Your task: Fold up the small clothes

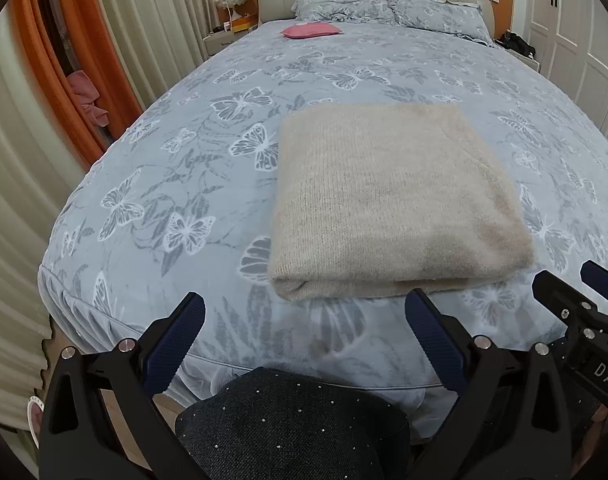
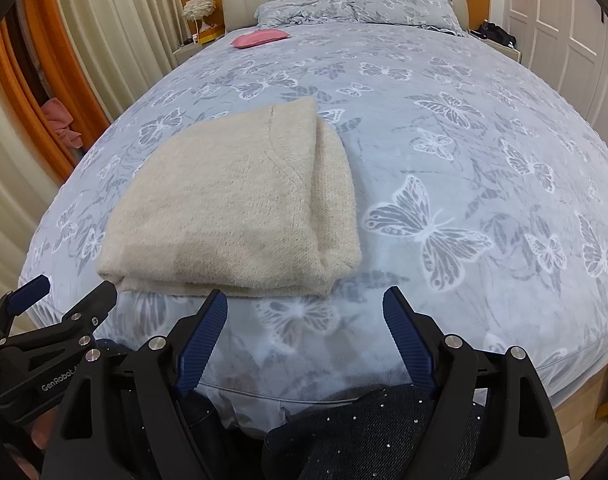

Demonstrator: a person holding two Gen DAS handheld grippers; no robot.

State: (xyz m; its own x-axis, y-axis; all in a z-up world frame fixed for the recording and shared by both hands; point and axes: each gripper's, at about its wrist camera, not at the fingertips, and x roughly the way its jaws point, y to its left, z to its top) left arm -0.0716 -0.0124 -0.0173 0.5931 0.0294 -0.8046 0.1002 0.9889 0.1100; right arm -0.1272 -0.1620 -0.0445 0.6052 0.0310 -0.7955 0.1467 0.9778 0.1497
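Note:
A beige knit garment point(image 1: 388, 196) lies folded into a thick rectangle on the bed point(image 1: 175, 184), near its foot edge. It also shows in the right wrist view point(image 2: 231, 208), left of centre. My left gripper point(image 1: 304, 308) is open and empty, held just short of the garment's near edge. My right gripper point(image 2: 306, 304) is open and empty, just short of the garment's near right corner. Each gripper shows at the edge of the other's view: the right one point(image 1: 576, 292) and the left one point(image 2: 71, 292).
The bed has a grey butterfly cover. A pink pouch point(image 1: 311, 30) and two pillows point(image 1: 388, 8) lie at the head end. Curtains point(image 1: 19, 184) hang on the left, wardrobe doors point(image 1: 576, 32) stand on the right. The person's dark knee point(image 1: 291, 424) is below the grippers.

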